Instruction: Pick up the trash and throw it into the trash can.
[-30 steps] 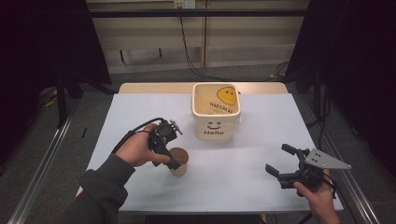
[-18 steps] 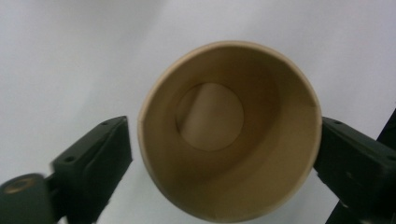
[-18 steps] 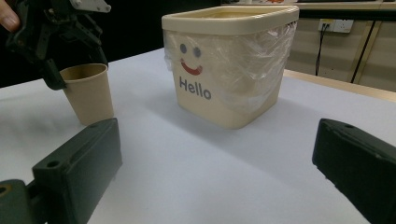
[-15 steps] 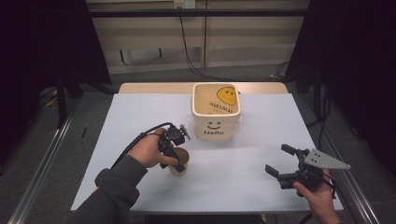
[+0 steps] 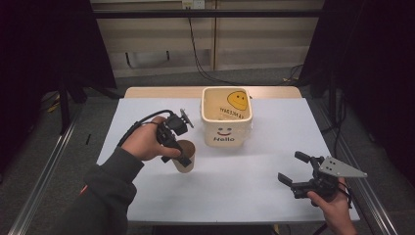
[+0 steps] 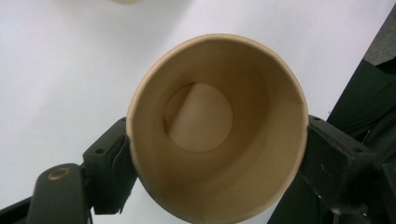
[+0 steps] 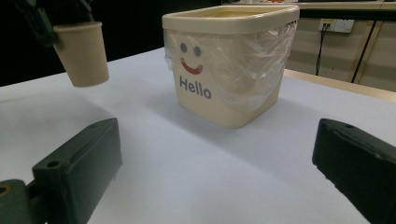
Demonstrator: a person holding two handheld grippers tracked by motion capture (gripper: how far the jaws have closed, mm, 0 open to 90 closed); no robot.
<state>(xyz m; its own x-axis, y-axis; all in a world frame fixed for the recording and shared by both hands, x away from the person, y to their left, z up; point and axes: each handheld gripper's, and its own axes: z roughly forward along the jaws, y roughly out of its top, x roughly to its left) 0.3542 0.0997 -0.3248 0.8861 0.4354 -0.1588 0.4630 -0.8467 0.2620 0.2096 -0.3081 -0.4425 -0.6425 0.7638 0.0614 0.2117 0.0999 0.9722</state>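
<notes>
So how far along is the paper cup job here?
Done: the left gripper is shut on the paper cup, which hangs clear of the white table in the right gripper view. In hand: carrying it. Left, probably: getting it into the Hello bin, which stands beyond it. The right gripper rests open, holding nothing.

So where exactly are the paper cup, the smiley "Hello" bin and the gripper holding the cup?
paper cup [image 5: 185, 159], high view, on its outer side wall.
"Hello" bin [image 5: 226, 135], high view, on its printed front wall.
left gripper [image 5: 182, 155], high view, between its fingertips at the cup.
</notes>
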